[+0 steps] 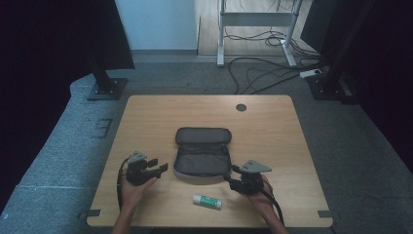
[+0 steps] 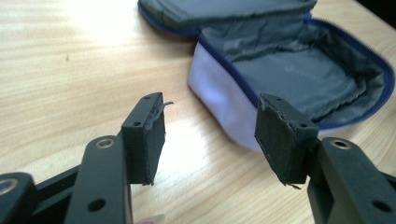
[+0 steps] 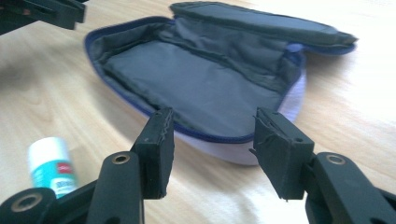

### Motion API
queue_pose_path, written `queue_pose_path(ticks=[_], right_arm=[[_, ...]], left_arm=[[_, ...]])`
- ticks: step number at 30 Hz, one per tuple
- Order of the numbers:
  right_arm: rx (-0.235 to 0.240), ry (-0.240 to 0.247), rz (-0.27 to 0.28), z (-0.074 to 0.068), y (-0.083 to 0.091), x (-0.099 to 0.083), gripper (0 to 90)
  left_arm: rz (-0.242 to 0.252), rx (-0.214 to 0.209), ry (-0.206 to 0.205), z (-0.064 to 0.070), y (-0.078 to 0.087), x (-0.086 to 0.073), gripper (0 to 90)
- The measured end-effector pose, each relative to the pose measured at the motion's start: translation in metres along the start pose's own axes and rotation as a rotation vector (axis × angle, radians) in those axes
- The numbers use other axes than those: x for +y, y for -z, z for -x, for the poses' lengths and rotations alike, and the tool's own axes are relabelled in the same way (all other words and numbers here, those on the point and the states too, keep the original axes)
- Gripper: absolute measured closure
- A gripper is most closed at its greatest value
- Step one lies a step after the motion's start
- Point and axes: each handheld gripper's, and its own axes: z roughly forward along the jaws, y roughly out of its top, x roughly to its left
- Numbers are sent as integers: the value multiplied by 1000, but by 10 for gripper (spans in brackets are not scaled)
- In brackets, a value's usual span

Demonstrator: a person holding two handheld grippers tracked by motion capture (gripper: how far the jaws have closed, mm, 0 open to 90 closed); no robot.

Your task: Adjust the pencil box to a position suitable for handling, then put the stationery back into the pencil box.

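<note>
Ahead of both pairs of jaws lies the pouch (image 1: 202,151), unzipped, lid folded back, grey lining bare. Left gripper (image 1: 159,166) has its jaws apart and holds nothing; the pouch's white side wall (image 2: 219,100) sits just beyond its right jaw. Right gripper (image 1: 230,171) also has its jaws apart and holds nothing, the pouch's near rim (image 3: 212,135) between and just past them. Beside its left jaw lies a glue stick (image 3: 49,165).

So the table (image 1: 272,122) has one open pencil case (image 1: 202,151), one glue stick (image 1: 207,201), and two grippers.
</note>
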Motion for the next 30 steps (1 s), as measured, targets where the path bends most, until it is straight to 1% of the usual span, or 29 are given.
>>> queue_pose_path(ticks=[7, 12, 19, 22, 30], right_arm=[[43, 33, -5, -16, 3, -3, 472], [99, 15, 1, -24, 6, -4, 471], [110, 61, -21, -35, 2, -7, 472], [121, 70, -29, -40, -1, -8, 471], [148, 96, -42, -52, -3, -10, 478]], left_arm=[[-17, 7, 4, -3, 2, -10, 425], [-28, 7, 11, -6, -1, -13, 426], [-26, 9, 8, -7, 0, -14, 427], [-18, 14, 12, -7, 0, -14, 428], [-19, 15, 9, -7, 0, -15, 427]])
